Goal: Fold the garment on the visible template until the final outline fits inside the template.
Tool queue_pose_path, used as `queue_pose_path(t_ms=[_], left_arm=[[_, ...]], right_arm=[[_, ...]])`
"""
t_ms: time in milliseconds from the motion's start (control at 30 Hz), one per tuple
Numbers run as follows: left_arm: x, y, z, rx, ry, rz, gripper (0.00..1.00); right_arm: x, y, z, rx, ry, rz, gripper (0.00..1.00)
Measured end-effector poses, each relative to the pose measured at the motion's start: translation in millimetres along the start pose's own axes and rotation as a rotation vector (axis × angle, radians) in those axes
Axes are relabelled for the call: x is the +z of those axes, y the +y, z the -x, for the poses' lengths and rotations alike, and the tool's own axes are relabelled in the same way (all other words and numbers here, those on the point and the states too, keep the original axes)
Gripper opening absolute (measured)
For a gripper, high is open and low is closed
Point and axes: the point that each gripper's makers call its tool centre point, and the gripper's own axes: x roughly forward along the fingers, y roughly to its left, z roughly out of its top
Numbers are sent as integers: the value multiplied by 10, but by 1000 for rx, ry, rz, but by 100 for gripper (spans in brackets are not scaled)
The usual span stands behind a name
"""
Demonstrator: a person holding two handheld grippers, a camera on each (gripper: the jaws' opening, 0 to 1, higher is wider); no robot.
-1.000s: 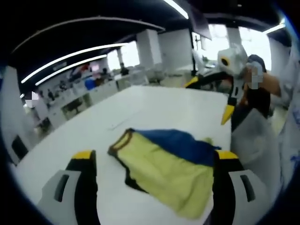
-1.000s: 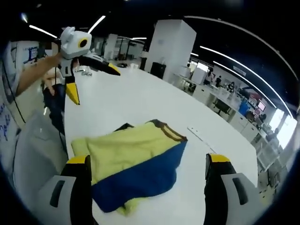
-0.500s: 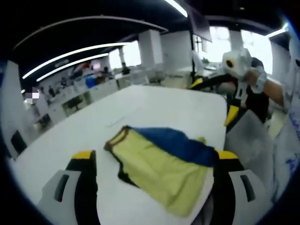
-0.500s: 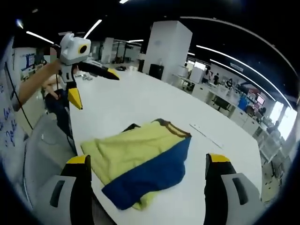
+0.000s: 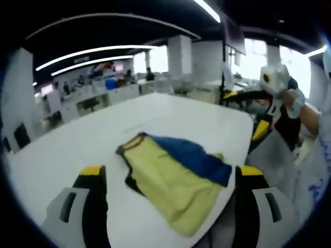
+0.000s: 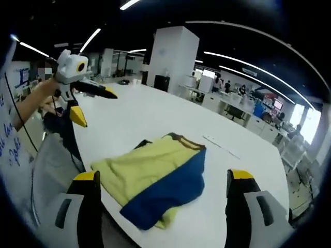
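Observation:
A yellow and blue garment (image 5: 173,178) with a dark-trimmed neck lies folded on the white table (image 5: 72,150), close to the table's near edge. My left gripper (image 5: 171,173) hovers above it, open, with nothing between its jaws. In the left gripper view the right gripper (image 5: 243,113) is held off to the right, past the table's edge, its yellow-tipped jaws apart. From the other side the garment (image 6: 155,178) shows its blue half nearest. My right gripper (image 6: 164,176) is open above it. The left gripper (image 6: 94,106) hangs at the upper left, open.
A thin pale strip (image 6: 220,146) lies on the table (image 6: 155,116) beyond the garment. A person's sleeve and hand (image 6: 31,101) hold the far gripper. White pillars, desks and people fill the office behind. The table's edge runs just under the garment.
Both cameras have drawn back a little from the garment, which looks smaller now. The garment lies as before. Both grippers stay open and apart from it.

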Motion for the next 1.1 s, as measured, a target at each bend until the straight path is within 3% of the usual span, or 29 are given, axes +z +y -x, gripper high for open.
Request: queue_pose_path(t_ms=[233,700,933,967,1067,1100], left_arm=[[-85,45,152,67,45,-55,99],[-137,-30,327,54,3,-33,98],[-225,-44,400,45,28,-35,97],[-215,-39,426,53,26,-34,98],[-88,-46,507,78,-52,-18,99],[-102,-57,523,74,-48,-11,99]], right_arm=[[-96,87,86,-7,16,-28,100],[-211,244,174,-76,59,-55,100],[-233,418,86,-64,73,-49,100],[-229,432,68,-57,72,-50,100],[-200,488,20,-29,75,-15,100],[-199,497,18,-24,82,0,100]])
